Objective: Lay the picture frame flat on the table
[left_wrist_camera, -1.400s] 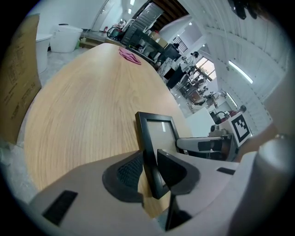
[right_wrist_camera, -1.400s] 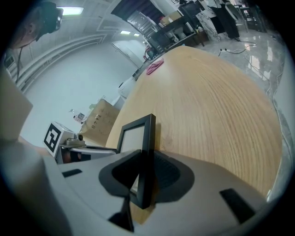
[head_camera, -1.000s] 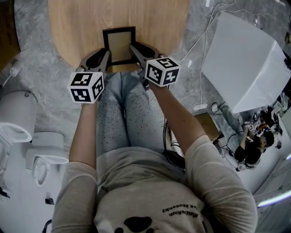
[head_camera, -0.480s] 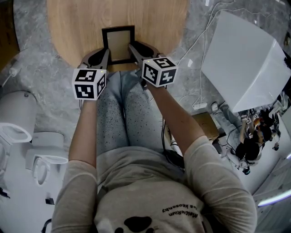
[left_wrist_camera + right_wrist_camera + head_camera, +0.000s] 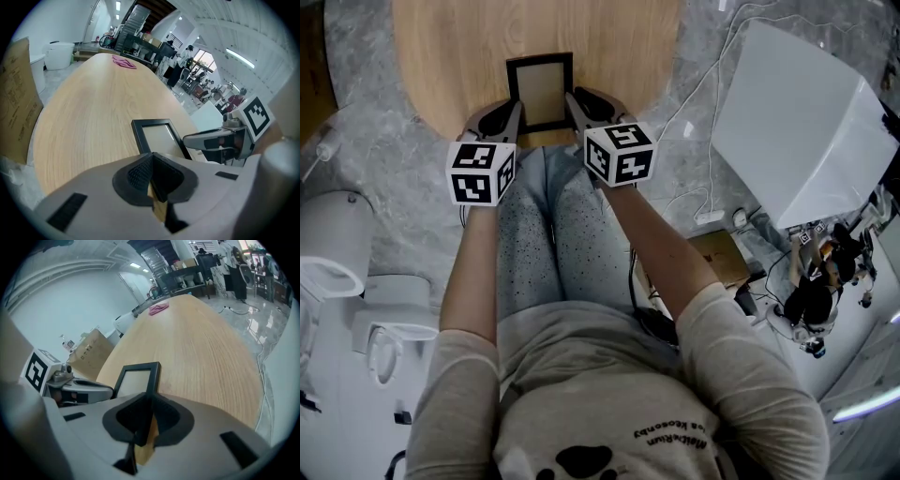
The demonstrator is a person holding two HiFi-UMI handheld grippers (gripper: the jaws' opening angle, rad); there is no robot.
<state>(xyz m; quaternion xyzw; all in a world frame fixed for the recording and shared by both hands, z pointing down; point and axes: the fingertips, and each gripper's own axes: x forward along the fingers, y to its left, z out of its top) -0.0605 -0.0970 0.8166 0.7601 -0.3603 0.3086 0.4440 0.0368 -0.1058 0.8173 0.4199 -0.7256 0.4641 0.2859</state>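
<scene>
Wood tabletop (image 5: pixel 609 47), pale and rounded, stands on a grey marbled floor (image 5: pixel 375 178), and a big white box (image 5: pixel 802 122) is on the floor beside its right edge. The black picture frame (image 5: pixel 540 92) sits at the tabletop's near edge. The left gripper (image 5: pixel 517 110) has its jaws pressed together at the frame's near left corner. The right gripper (image 5: pixel 573 99), whose jaws have just been closing, pinches the frame's right rail. A pink cloth (image 5: pixel 123 61) lies near the far edge.

The head view looks steeply down onto the table (image 5: pixel 469 56). Both gripper views look low across it from close by, and all share the picture frame (image 5: pixel 540 91).
</scene>
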